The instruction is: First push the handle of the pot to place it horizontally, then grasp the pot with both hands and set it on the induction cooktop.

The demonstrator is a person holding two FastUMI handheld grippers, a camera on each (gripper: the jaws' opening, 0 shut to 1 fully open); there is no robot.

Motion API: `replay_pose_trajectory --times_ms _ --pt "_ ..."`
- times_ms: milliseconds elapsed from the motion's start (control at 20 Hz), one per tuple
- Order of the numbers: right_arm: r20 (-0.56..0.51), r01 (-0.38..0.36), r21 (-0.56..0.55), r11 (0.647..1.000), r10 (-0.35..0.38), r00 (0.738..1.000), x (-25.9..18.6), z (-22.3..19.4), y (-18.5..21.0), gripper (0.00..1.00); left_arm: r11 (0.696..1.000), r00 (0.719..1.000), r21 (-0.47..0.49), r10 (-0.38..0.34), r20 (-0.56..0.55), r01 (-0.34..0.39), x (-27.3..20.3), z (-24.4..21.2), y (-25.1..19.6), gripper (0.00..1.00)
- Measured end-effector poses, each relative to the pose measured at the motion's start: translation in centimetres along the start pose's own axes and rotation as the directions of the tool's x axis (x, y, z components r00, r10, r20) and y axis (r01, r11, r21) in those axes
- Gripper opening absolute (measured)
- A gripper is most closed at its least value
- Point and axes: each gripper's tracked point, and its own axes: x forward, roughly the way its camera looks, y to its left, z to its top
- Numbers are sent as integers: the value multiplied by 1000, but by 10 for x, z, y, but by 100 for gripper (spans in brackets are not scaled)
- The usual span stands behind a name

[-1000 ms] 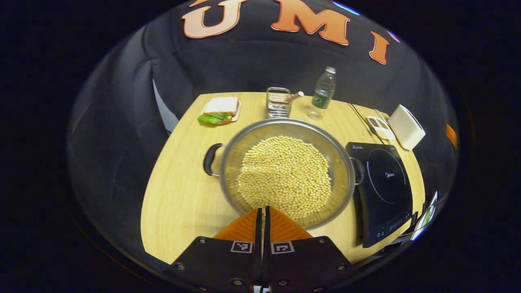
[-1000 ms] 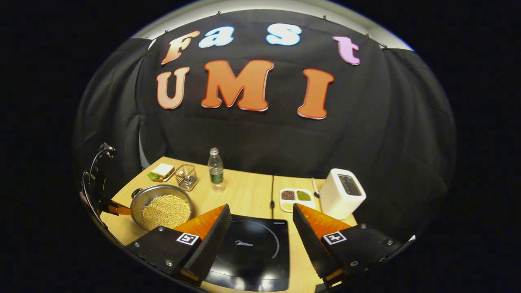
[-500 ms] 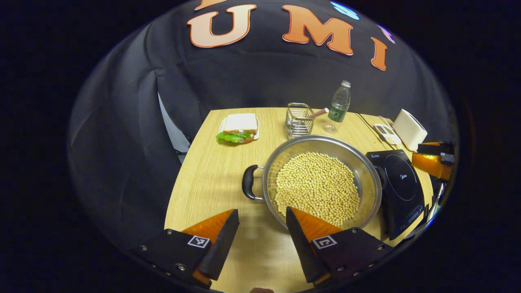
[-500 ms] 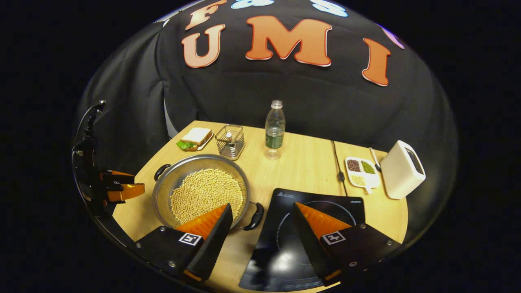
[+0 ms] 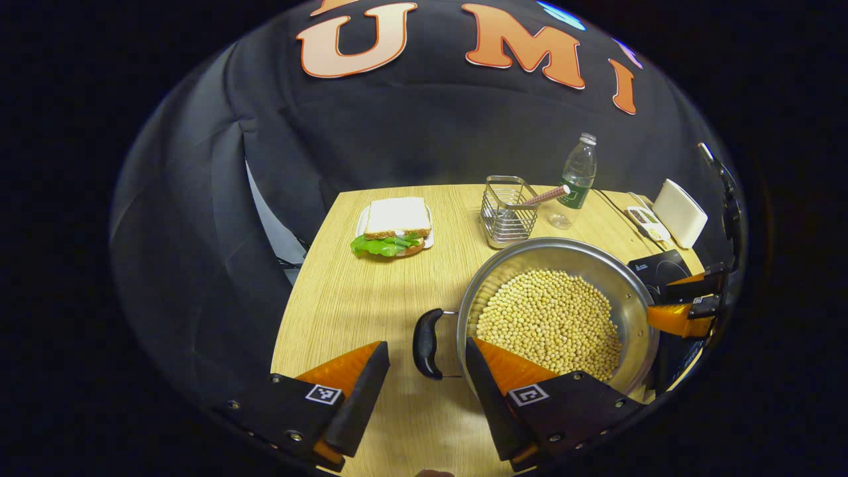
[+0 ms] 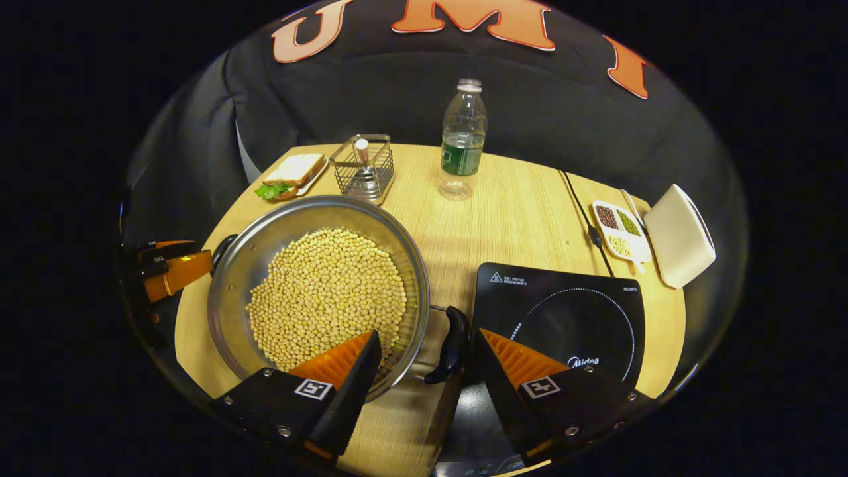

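A steel pot (image 5: 513,265) of pale beans rests on the wooden table (image 5: 344,298), with a black loop handle on each side. My left gripper (image 5: 427,351) is open, and the pot's left handle (image 5: 424,331) lies between its fingers. In the right gripper view the pot (image 6: 265,232) sits left of the black induction cooktop (image 6: 563,318). My right gripper (image 6: 429,338) is open around the pot's right handle (image 6: 456,334). Each gripper also shows across the pot in the other view: the right gripper (image 5: 682,305) and the left gripper (image 6: 169,268).
Behind the pot stand a sandwich on a plate (image 5: 394,225), a wire basket (image 5: 507,212) and a water bottle (image 6: 462,142). A sectioned dish of grains (image 6: 619,228), a white toaster (image 6: 679,235) and a black cable (image 6: 583,212) lie beyond the cooktop.
My left gripper went from shut over the pot to open and shifted to the left handle. My right gripper came down from over the cooktop to the right handle.
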Motion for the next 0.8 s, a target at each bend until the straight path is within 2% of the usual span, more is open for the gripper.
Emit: replay_pose_trajectory --times_ms 150,250,350,550,800 --pt "-32 21 9 1000 -21 999 16 -4 -1 87 1000 1000 -29 -3 -10 3 21 0 1 76" --pt "-37 24 7 1000 -23 999 21 -5 -3 79 999 999 -35 -27 -24 26 28 -5 -5 79" --pt "-41 -15 -3 1000 15 999 22 -4 -2 74 999 998 -47 -30 -46 28 35 -12 -4 77" --pt "-72 -69 27 997 71 995 32 -8 2 73 995 996 -83 -52 -66 47 41 -21 -6 78" --pt "-100 -90 37 995 93 991 44 -11 2 74 996 993 -87 -36 -113 27 52 -36 -9 78"
